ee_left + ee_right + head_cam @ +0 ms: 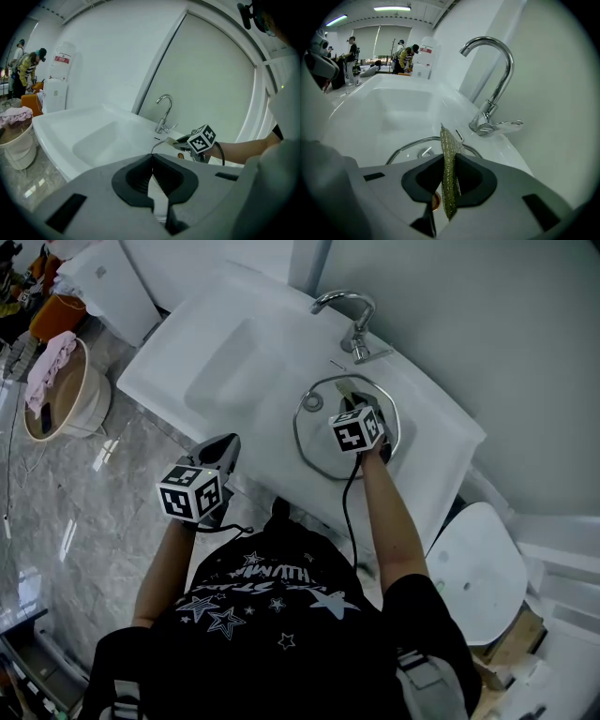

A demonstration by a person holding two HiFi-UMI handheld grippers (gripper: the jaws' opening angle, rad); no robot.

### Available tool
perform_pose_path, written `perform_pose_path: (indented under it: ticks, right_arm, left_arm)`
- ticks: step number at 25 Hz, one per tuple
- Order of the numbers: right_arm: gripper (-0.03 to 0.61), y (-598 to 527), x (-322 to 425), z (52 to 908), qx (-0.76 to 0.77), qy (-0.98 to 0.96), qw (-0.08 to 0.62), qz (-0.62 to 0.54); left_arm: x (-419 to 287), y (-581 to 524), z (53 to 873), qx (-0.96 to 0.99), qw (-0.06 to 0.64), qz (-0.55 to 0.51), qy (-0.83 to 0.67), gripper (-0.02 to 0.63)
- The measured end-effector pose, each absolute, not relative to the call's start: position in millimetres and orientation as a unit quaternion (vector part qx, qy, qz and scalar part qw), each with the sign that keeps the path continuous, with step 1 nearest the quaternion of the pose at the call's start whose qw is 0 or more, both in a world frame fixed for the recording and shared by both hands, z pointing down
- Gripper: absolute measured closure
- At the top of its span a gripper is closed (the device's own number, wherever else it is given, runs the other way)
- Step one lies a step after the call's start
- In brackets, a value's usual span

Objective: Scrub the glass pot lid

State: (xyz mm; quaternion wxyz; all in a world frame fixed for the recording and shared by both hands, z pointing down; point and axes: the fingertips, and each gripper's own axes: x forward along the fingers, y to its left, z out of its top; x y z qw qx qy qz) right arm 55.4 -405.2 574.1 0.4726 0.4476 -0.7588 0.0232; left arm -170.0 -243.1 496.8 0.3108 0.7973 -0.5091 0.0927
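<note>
The glass pot lid (319,442) lies flat in the right-hand basin of the white sink (441,442), metal rim and central knob (312,402) showing. My right gripper (349,401) hovers over the lid, shut on a green scouring pad (344,387). In the right gripper view the pad (450,154) stands upright between the jaws of that gripper (449,161), with the lid rim (410,145) just beyond. My left gripper (228,442) hangs at the sink's front edge, away from the lid; its jaws (151,158) meet with nothing between them.
A chrome faucet (354,322) stands behind the lid, close to the wall. A second shallow basin (220,371) lies to the left. On the floor sit a beige tub with pink cloth (58,390) and a white toilet seat (473,568). People stand far off (28,63).
</note>
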Motion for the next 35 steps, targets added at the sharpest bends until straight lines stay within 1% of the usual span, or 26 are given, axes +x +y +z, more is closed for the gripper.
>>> perform_pose_path:
  ticks: [10,22,35]
  right_arm:
    - [0.509,-384,21,589,0.383,-0.783,0.489,0.012]
    - [0.509,-363,-10,608,0.316,-0.796,0.515,-0.03]
    - [0.508,-316,-30,625,0.27,-0.807,0.524,-0.021]
  left_arm:
    - [-165,-247,499,0.797,0.313,0.098,-0.508,0.604]
    - [-159,-245,506,0.799,0.317,0.105,-0.501,0.604]
    - [-167,-229,507,0.797,0.327,0.103,-0.498,0.604]
